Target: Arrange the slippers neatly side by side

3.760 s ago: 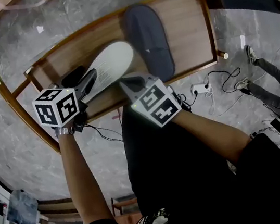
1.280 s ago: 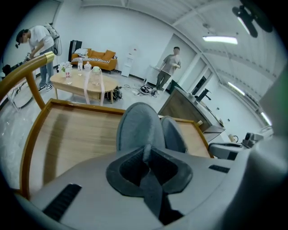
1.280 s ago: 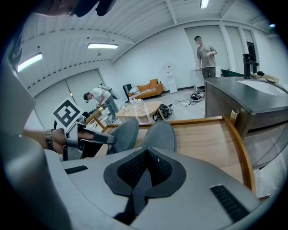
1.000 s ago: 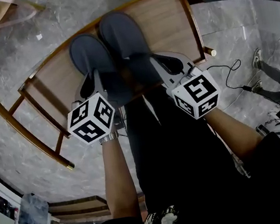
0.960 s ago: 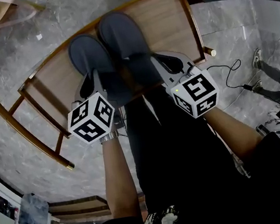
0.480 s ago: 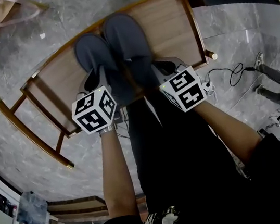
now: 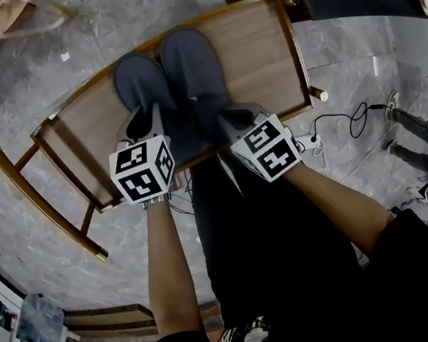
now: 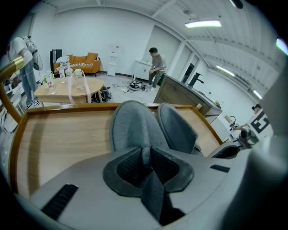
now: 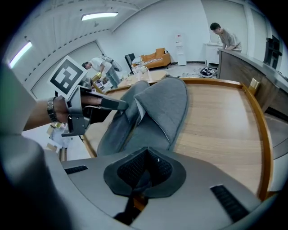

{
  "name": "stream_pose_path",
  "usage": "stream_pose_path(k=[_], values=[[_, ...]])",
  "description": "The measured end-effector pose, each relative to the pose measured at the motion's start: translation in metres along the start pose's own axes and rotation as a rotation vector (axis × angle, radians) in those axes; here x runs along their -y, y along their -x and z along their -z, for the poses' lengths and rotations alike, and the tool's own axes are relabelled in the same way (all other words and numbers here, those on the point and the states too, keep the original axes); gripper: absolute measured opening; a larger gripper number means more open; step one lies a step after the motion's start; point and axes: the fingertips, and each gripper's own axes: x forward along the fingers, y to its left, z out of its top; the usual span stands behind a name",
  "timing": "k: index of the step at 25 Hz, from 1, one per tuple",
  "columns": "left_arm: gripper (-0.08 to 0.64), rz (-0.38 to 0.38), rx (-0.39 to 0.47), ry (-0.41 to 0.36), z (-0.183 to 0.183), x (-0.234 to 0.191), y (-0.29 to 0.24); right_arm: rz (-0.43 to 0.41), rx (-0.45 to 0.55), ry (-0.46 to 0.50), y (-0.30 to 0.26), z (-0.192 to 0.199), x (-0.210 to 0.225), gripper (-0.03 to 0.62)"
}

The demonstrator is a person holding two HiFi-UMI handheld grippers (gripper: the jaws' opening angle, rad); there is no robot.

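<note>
Two grey slippers lie side by side, toes pointing away, on a wooden bench [image 7: 263, 46]. The left slipper [image 7: 140, 85] [image 8: 132, 128] touches the right slipper [image 7: 191, 65] [image 9: 164, 105] along its inner edge. My left gripper [image 7: 145, 126] [image 8: 145, 155] is at the left slipper's heel. Its jaws are opening, and a nub of the heel rim is still pinched between the tips. My right gripper [image 7: 228, 120] [image 9: 143, 173] is shut with nothing showing between its pads. Its tips sit against the right slipper's heel, which they hide.
The bench has a raised rim [image 9: 254, 117] and a curved wooden frame [image 7: 31, 183] on the left. Cables and a power strip [image 7: 306, 142] lie on the marble floor at the right. A person [image 8: 155, 67] stands far off by a counter, beyond a round table [image 8: 67, 87].
The left slipper, earlier sole-up and askew, now lies upright beside the right one. Over the last second the right gripper slid left to the right slipper's heel.
</note>
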Motion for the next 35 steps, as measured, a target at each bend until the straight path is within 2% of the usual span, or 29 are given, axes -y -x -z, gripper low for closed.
stream_pose_path(k=[2,5,8,12,15,17,20,23,25,27,30,35], values=[[0.071,0.013,0.005,0.017,0.004,0.004,0.002,-0.008,-0.003,0.007,-0.001,0.0,-0.002,-0.002],[0.134,0.037,0.011,0.055,0.008,0.01,0.006,-0.014,0.003,0.02,0.0,0.0,-0.003,-0.002],[0.182,0.047,0.02,0.073,0.004,0.015,0.01,-0.023,0.046,0.023,0.005,-0.006,-0.003,-0.002],[0.201,0.012,0.019,-0.004,0.001,0.019,0.023,-0.028,0.156,0.033,0.023,-0.025,-0.002,-0.002],[0.201,-0.01,0.062,0.017,-0.003,0.019,0.053,-0.055,0.318,0.048,0.059,-0.053,-0.006,-0.002],[0.18,-0.024,0.149,0.019,-0.018,0.025,0.09,-0.093,0.453,0.055,0.098,-0.079,-0.012,-0.002],[0.017,-0.017,0.358,-0.071,-0.067,0.048,0.168,-0.115,0.638,0.101,0.161,-0.12,-0.025,-0.002],[0.003,0.057,0.613,-0.148,-0.131,0.075,0.246,-0.056,0.803,0.145,0.217,-0.172,-0.038,-0.002],[0.002,0.055,0.745,-0.206,-0.162,0.087,0.287,-0.011,0.877,0.173,0.252,-0.198,-0.049,-0.002],[0.002,0.005,0.819,-0.244,-0.181,0.09,0.318,0.024,0.943,0.188,0.286,-0.214,-0.06,-0.002],[0.002,-0.094,0.883,-0.268,-0.196,0.083,0.354,0.095,1.012,0.184,0.321,-0.227,-0.067,-0.002],[0.002,-0.224,0.972,-0.275,-0.198,0.065,0.389,0.236,0.99,0.215,0.328,-0.222,-0.063,-0.002]])
